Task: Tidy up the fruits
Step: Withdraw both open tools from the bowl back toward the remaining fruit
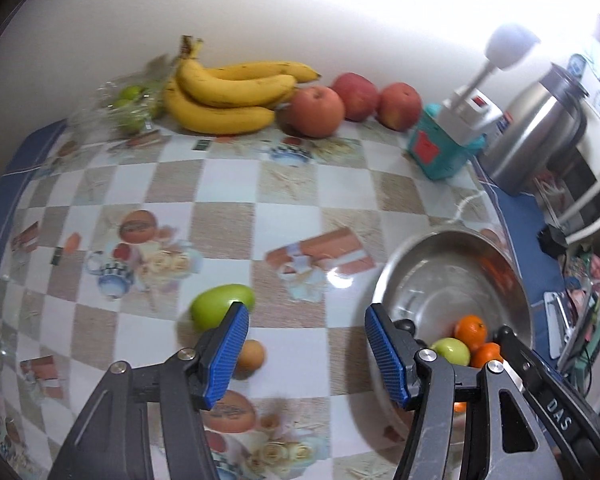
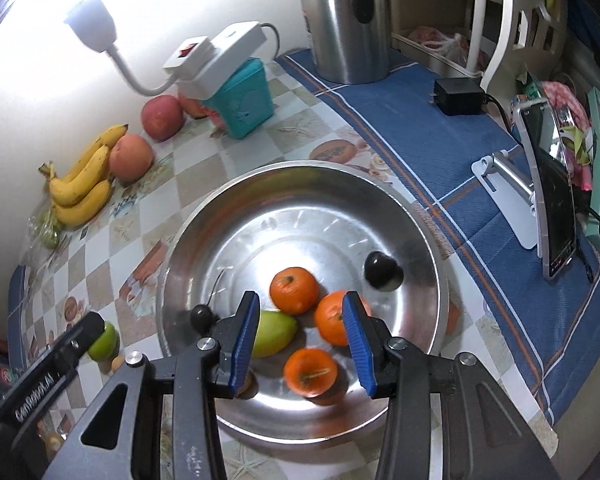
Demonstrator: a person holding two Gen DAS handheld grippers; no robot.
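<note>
- Blue-padded fingers of the left gripper [image 1: 306, 354] are seen spread wide apart over the checkered tablecloth [image 1: 228, 184], with nothing held between them.
- Just past the left finger, a green mango [image 1: 216, 304] is seen lying on the cloth, and a small brown fruit [image 1: 251, 355] lies beside that same finger, partly hidden by it.
- To the right of this gripper, the steel bowl [image 1: 428, 256] is seen with oranges and a green fruit at its near side.
- At the back by the wall, a bunch of bananas [image 1: 228, 96] is laid next to three red apples [image 1: 318, 111], with bagged green fruit [image 1: 130, 104] at the far left.
- Over the bowl [image 2: 228, 216], the right gripper [image 2: 300, 342] is held with its fingers apart and empty.
- Inside the bowl, three oranges [image 2: 294, 290] are gathered near the middle, a green mango [image 2: 274, 332] touches the left finger's side in the view, and a dark plum [image 2: 380, 270] sits apart toward the right wall.
- A teal box [image 2: 246, 100] carrying a white power strip [image 2: 216, 60] and a steel kettle [image 2: 340, 20] are seen beyond the bowl.
</note>
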